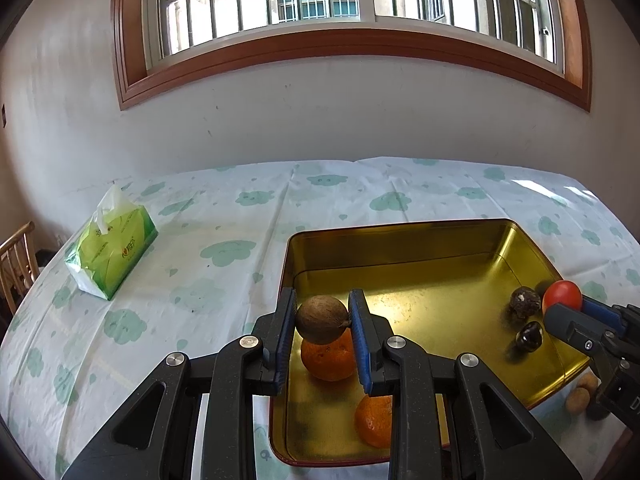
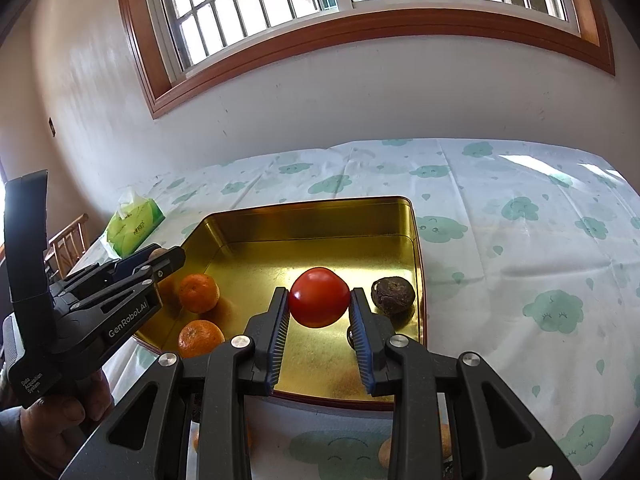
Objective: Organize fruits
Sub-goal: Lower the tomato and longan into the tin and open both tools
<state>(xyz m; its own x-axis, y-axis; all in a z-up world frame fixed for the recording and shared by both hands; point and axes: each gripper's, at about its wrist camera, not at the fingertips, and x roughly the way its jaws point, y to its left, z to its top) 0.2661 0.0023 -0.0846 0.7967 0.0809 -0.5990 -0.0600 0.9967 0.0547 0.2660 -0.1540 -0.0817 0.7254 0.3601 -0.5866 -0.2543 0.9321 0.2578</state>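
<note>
Two fruits are held clamped above the gold tray (image 1: 420, 232): a brown fruit (image 1: 322, 319) by the left gripper (image 1: 322, 316), a red tomato (image 2: 319, 297) by the right gripper (image 2: 319, 304).

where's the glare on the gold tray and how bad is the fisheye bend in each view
Left wrist view: a bright reflection sits on the gold tray floor just right of the left gripper holding the brown fruit; the window frame bows strongly. Right wrist view: softer sheen on the tray floor behind the tomato in the right gripper; sun patches blow out on the tablecloth.
</note>
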